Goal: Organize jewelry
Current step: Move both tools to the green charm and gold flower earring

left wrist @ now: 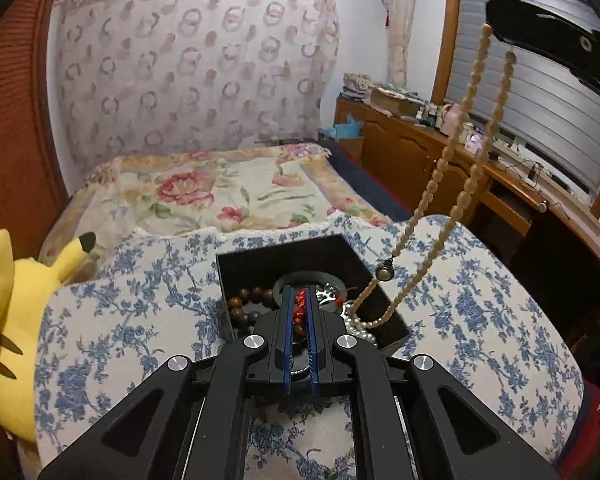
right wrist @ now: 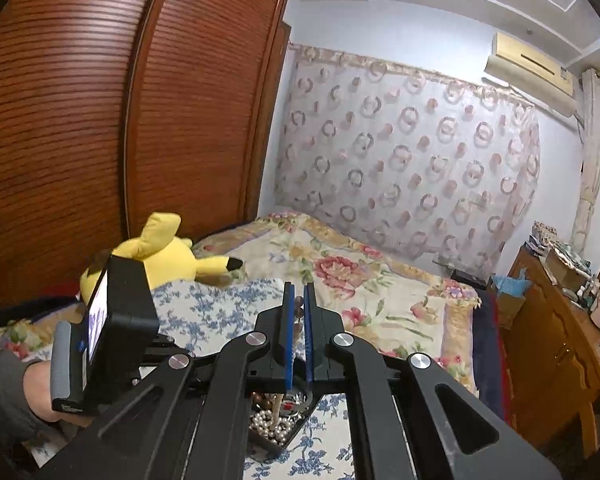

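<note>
A black jewelry box [left wrist: 384, 316] sits on a blue-flowered cushion [left wrist: 480, 300]. It holds a dark wooden bead bracelet [left wrist: 246, 304], white pearls [left wrist: 360, 330] and a round black dish [left wrist: 332, 284]. My left gripper [left wrist: 300, 300] is shut on a red string piece [left wrist: 299, 307] over the dish. My right gripper [right wrist: 299, 304] is shut on a long beige bead necklace [left wrist: 456, 148] and holds it high. The necklace's loop hangs down into the box, with a small dark pendant [left wrist: 384, 272]. The right wrist view shows the box's pearls [right wrist: 270, 426] below the gripper.
A yellow plush toy [left wrist: 8, 320] lies left of the cushion on the floral bedspread [left wrist: 204, 192]. A wooden dresser [left wrist: 420, 148] with clutter runs along the right under the window. A wooden wardrobe [right wrist: 100, 120] stands at the left.
</note>
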### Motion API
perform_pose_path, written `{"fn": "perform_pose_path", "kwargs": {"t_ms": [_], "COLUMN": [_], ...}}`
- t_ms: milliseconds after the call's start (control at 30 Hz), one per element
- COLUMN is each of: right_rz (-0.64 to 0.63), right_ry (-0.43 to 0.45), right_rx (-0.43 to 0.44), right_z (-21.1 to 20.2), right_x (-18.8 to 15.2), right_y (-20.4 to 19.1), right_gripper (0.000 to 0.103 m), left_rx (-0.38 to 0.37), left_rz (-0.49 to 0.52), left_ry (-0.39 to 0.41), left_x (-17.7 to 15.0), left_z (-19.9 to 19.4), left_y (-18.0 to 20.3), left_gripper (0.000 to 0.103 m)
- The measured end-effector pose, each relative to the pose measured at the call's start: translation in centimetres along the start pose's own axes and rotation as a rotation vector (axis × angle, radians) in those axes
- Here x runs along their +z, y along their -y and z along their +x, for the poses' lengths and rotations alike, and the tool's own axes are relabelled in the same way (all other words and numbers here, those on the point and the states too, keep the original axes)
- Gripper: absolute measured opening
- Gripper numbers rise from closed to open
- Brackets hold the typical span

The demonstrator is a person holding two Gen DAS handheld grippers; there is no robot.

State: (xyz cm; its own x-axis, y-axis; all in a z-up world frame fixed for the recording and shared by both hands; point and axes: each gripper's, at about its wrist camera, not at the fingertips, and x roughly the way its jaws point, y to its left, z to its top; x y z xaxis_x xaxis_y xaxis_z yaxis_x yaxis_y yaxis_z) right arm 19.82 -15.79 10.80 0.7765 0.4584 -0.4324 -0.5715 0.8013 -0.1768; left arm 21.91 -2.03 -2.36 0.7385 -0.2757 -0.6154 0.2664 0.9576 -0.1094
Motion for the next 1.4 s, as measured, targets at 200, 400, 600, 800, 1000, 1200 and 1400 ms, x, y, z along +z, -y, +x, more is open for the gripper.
{"fn": "perform_pose_path", "kwargs": {"t_ms": [200, 400, 600, 800, 1000, 1200, 1400], "right_rz": [0.014, 0.05, 0.077, 0.09, 0.134, 0.128, 0.119], "right_ry": [-0.068, -0.137, -0.183, -0.191, -0.18, -0.198, -0.263], "right_rx": [0.016, 0.054, 0.08, 0.08, 0.085, 0.123, 0.196], "right_z": [2.4, 4.8, 6.3, 6.8, 5.2, 1.8, -0.8], "right_x": [-2.4, -4.8, -6.4, -6.7, -8.2, -11.9, -16.9], "right_y": [0.0, -0.2, -0.6, -0.8, -0.8, -2.8, -7.3], "right_gripper": [0.005, 0.005, 0.006, 0.006, 0.026, 0.03, 0.031], "left_rx": [0.01, 0.036, 0.049, 0.059, 0.067, 0.081, 0.068], "left_rz": [-0.029, -0.027, -0.016, -0.017, -0.021, -0.02, -0.035], "left_ry": [-0.032, -0.023, -0.007, 0.005, 0.014, 0.027, 0.005], "left_x": [-0.8, -1.3, -1.5, -2.0, -3.1, -5.0, -8.4], "left_z": [0.8, -0.1, -1.1, -2.1, -3.4, -5.3, -7.0], "left_y": [-0.9, -1.2, -1.1, -1.2, -1.5, -1.8, -1.8], "left_gripper": [0.009, 0.029, 0.042, 0.054, 0.08, 0.091, 0.092]}}
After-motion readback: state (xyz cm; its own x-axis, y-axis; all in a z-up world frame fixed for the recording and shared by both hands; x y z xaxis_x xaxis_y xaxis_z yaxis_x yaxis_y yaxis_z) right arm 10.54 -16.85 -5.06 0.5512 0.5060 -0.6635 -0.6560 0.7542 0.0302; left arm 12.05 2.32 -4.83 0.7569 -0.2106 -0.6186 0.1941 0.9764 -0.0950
